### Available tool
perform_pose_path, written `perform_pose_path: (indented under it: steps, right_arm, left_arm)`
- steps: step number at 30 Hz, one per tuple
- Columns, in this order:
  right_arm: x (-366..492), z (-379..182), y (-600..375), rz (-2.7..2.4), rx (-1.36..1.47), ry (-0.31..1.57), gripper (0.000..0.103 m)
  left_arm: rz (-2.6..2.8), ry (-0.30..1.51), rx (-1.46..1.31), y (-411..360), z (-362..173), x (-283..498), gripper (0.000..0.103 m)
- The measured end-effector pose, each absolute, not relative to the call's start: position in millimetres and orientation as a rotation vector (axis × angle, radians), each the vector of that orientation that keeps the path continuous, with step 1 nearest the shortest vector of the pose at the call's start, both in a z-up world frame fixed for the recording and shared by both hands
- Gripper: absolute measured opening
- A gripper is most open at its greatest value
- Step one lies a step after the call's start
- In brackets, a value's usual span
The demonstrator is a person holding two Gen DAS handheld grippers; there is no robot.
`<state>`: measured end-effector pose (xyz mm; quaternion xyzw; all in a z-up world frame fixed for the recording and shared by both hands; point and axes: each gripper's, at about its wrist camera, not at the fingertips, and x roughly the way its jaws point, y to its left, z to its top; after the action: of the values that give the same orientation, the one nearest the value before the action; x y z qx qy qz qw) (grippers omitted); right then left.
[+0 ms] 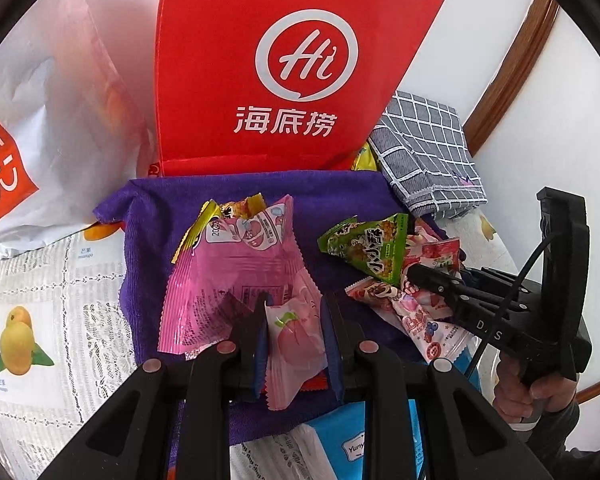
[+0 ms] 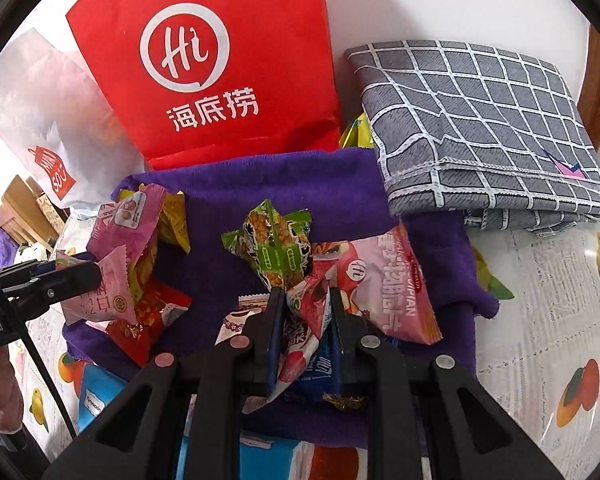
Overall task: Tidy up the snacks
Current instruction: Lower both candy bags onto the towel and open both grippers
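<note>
Snack packets lie heaped on a purple towel [image 1: 332, 192] [image 2: 340, 184]. My left gripper [image 1: 296, 300] is shut on a small pink peach-print packet [image 1: 296, 344], just in front of a large pink snack bag [image 1: 236, 264]. The right wrist view shows that gripper [image 2: 94, 274] at the left edge with the same packet [image 2: 112, 292]. My right gripper [image 2: 306, 294] is shut on a red strawberry-print packet [image 2: 306, 314], just below a green triangular packet [image 2: 280, 248]. The right gripper [image 1: 412, 272] enters the left wrist view from the right, beside the green packet [image 1: 368, 248].
A red paper bag [image 1: 284, 60] [image 2: 220, 64] stands behind the towel, with a white shopping bag [image 1: 40, 128] to its left. A folded grey checked cloth [image 2: 480, 128] lies at the back right. Blue tissue packs [image 1: 340, 440] sit near the front edge. A fruit-print tablecloth [image 1: 40, 320] covers the table.
</note>
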<state>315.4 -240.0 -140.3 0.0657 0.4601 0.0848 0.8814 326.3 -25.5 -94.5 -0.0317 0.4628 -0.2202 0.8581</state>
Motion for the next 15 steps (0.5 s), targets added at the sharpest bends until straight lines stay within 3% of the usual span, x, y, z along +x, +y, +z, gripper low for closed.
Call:
perform_pose_path:
  steps: [10,15]
  right_arm:
    - [316.6,-140.9,-237.6,0.179,0.120,0.967,0.023]
    - [311.9,-135.3,-239.1,0.188,0.121,0.953,0.035]
  left_arm:
    - [-0.462,0.976,-0.066,-25.8,-96.6,327.2,0.023]
    - [-0.464,0.978,-0.065,-27.2,-97.9,327.0,0.023]
